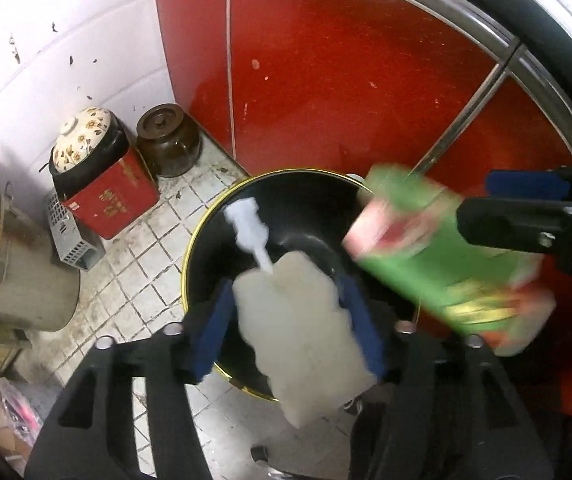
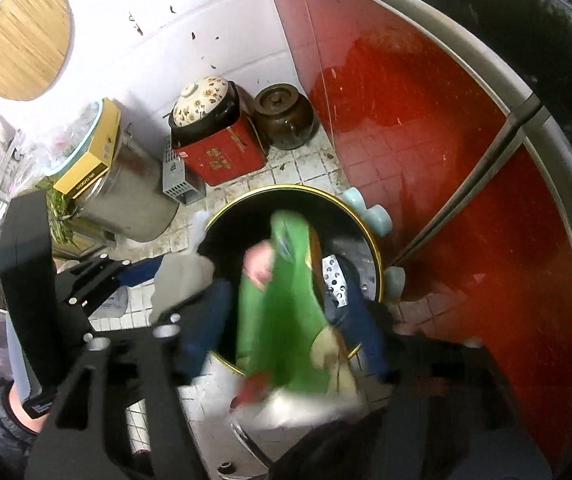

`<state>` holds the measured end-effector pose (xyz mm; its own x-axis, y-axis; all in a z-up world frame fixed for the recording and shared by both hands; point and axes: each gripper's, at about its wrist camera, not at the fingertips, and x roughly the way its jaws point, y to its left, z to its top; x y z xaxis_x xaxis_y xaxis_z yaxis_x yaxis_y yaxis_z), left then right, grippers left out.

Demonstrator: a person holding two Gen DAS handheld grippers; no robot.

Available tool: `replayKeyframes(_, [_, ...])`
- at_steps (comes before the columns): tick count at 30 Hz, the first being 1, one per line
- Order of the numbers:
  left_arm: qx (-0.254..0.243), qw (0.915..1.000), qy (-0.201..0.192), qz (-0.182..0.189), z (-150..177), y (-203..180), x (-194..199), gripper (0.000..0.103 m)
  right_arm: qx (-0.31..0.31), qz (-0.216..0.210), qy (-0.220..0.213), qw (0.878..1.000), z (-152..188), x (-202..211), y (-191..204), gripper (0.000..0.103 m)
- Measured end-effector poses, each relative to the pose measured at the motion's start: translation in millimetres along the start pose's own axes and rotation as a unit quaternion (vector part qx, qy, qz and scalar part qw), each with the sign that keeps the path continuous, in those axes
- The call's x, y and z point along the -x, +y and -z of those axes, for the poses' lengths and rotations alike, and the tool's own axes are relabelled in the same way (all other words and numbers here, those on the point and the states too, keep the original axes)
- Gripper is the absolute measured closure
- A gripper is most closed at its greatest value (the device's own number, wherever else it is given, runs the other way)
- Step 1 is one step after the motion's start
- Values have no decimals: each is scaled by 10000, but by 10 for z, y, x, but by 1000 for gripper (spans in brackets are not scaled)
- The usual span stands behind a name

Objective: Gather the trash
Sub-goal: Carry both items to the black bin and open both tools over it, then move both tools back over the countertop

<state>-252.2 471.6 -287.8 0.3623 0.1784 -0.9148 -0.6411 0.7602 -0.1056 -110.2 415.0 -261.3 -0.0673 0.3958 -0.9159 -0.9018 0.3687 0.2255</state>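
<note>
A round black bin with a gold rim (image 1: 206, 224) stands on the tiled floor; it also shows in the right wrist view (image 2: 246, 200). My left gripper (image 1: 288, 300) is shut on a crumpled white tissue (image 1: 306, 340) and holds it over the bin's mouth. My right gripper (image 2: 282, 308) is shut on a green snack packet (image 2: 286, 312), also over the bin; the packet appears blurred in the left wrist view (image 1: 438, 264), beside the right gripper's fingers (image 1: 526, 216).
A red tin (image 1: 114, 196) with a floral-lidded pot, a brown jar (image 1: 168, 140), a grey crate and a steel drum (image 1: 26, 288) stand left of the bin. Red cabinet doors (image 1: 346, 80) rise behind it. Pale blue objects (image 2: 374, 212) lie by the bin's right rim.
</note>
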Motion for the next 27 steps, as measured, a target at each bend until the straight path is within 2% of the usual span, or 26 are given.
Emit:
replayKeyframes(10, [21, 9998, -55, -173, -6, -2, 144, 39, 29, -160, -185, 9997, 55, 290, 40, 33])
replayKeyframes(14, [-132, 9993, -243, -254, -61, -143, 392, 27, 102, -208, -463, 9987, 149, 680, 72, 30])
replayKeyframes(16, [-322, 9980, -433, -328, -114, -307, 617, 17, 172, -108, -737, 9971, 214, 1018, 64, 27])
replayKeyframes(18, [-563, 9955, -658, -393, -177, -525, 869, 9, 171, -21, -1114, 9936, 309, 1460, -9, 19])
replayKeyframes(23, [-1213, 9868, -1049, -247, -360, -1280, 1413, 7, -202, 681, -1888, 9795, 714, 2431, -430, 17])
replayKeyframes(26, [-1646, 9787, -1219, 130, -435, -1898, 1670, 7, -787, 1152, -2301, 9631, 1134, 3030, -898, 15])
replayKeyframes(27, [-1837, 9741, -1279, 317, -453, -2152, 1745, 7, -1125, 1344, -2430, 9541, 1356, 3272, -1139, 14])
